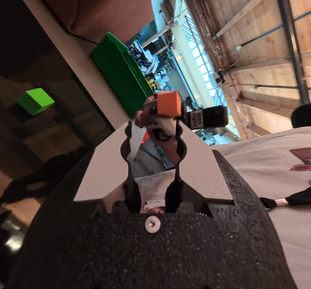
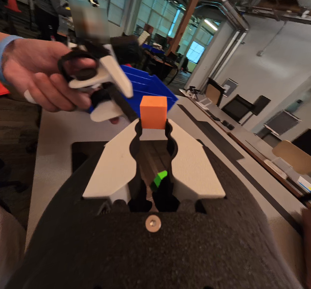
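Observation:
My right gripper [image 2: 153,122] is shut on an orange cube [image 2: 153,111] and holds it in the air above a pale grey table [image 2: 67,129]. The cube also shows in the left wrist view [image 1: 168,103], just beyond my left gripper [image 1: 154,126], which is open and empty with its tips close to the cube. The left gripper also shows in the right wrist view [image 2: 123,103], held by a hand [image 2: 33,76], to the left of the cube. A green cube [image 1: 35,101] lies on the dark floor; it shows between my right fingers too [image 2: 159,179].
A blue bin [image 2: 151,86] stands on the table behind the orange cube. A green bin [image 1: 121,72] sits at the table's edge [image 1: 67,34]. A person in a white shirt [image 1: 252,171] is close on the right. Desks and chairs [image 2: 239,106] stand beyond.

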`<action>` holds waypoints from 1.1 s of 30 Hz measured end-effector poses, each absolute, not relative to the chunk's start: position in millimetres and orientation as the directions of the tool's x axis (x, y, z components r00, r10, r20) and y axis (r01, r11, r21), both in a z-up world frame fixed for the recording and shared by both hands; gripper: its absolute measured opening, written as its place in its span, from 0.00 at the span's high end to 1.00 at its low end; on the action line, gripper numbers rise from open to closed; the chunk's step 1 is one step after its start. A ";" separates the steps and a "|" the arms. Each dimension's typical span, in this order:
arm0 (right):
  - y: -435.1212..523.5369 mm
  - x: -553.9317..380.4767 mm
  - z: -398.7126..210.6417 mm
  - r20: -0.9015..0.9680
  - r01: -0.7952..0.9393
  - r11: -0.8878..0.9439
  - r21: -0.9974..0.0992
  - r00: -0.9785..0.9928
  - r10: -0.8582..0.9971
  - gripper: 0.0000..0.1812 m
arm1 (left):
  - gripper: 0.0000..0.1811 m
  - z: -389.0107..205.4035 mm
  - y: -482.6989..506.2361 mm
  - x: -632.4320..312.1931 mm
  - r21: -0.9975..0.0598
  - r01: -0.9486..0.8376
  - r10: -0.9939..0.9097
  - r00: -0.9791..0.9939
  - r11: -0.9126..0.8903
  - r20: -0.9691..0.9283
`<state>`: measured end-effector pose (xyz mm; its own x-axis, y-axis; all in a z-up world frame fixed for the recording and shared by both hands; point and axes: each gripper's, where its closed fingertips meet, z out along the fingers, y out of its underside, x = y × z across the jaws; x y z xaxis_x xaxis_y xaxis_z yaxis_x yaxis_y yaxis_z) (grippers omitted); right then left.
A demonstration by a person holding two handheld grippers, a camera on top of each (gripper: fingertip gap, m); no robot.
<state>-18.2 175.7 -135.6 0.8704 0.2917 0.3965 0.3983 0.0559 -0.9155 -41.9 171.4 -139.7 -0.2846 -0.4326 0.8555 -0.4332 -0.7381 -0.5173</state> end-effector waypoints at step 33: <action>-0.7 267.2 -174.8 0.038 -0.170 -0.763 -0.624 0.968 -0.247 0.71 | 0.71 -198.3 144.8 -75.8 -0.677 -0.630 -0.882 0.026 -0.380 0.471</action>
